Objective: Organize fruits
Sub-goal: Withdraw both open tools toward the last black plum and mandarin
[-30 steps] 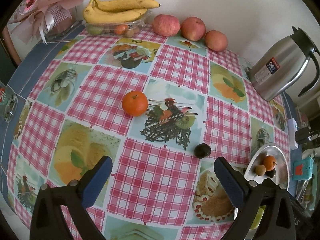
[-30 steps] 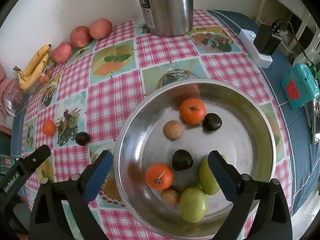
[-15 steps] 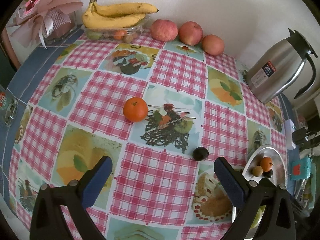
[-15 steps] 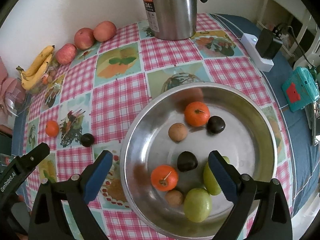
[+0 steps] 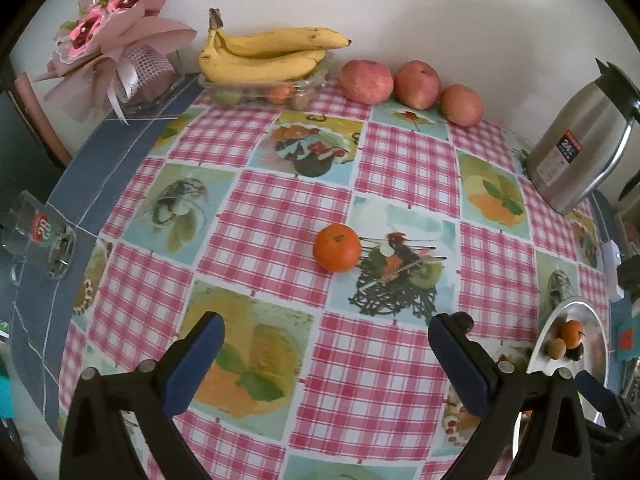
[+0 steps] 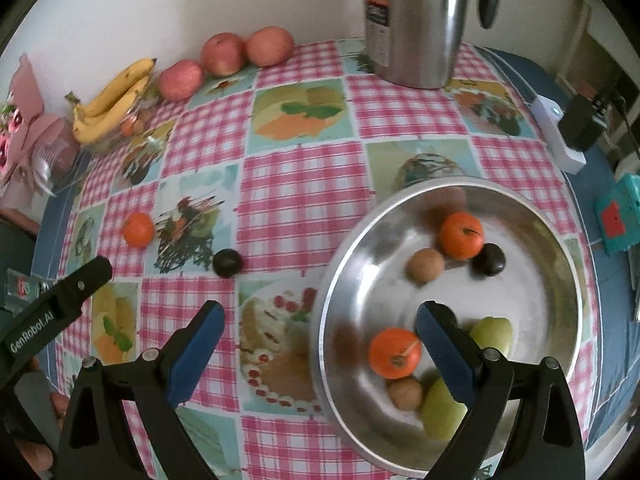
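A loose orange (image 5: 337,247) lies on the checked tablecloth, ahead of my open, empty left gripper (image 5: 326,350); it also shows in the right wrist view (image 6: 138,229). A dark round fruit (image 6: 227,263) lies right of it, hidden behind my left gripper's right finger in the left wrist view. A steel bowl (image 6: 568,280) holds two oranges, dark fruits, brown fruits and green fruits. My right gripper (image 6: 320,338) is open and empty, over the bowl's left rim. The bowl's edge also shows in the left wrist view (image 5: 600,328).
Bananas (image 5: 264,56) on a clear fruit tray and three apples (image 5: 416,84) line the back wall. A steel thermos jug (image 6: 416,20) stands at the back right. A pink bouquet (image 5: 108,44) and a glass (image 5: 38,236) sit left. A power strip (image 6: 560,136) lies right.
My left gripper has swung left; the orange now sits more centrally ahead and the dark fruit is hidden behind its right finger. My right gripper has shifted left off the bowl's centre.
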Demonstrator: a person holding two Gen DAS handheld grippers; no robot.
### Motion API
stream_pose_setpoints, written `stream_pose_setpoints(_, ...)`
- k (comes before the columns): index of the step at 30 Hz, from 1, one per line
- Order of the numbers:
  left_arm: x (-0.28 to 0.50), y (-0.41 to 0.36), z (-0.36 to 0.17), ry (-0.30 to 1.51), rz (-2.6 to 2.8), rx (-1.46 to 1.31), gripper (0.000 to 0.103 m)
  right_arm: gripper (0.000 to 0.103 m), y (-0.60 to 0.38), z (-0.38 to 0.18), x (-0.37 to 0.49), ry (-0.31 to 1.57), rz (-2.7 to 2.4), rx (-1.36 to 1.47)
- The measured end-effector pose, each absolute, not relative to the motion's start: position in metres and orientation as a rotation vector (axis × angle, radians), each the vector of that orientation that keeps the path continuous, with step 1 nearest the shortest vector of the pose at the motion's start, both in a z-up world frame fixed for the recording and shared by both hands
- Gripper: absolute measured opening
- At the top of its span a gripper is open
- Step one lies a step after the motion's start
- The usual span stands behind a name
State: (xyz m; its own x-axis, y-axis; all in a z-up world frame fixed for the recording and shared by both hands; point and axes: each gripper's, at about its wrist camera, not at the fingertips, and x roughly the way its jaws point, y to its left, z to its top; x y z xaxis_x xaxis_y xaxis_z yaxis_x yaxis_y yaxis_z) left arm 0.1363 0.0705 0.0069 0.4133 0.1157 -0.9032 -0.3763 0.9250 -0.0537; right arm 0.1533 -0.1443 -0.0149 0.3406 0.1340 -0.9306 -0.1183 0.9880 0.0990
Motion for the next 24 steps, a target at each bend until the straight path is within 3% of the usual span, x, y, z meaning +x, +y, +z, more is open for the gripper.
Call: stream_pose_setpoints(24, 0.134, 0.125, 0.005, 1.099, 0.34, -0.358, 0.103, 0.097, -0.078, -0.028, 0.156, 1.239, 0.26, -0.06)
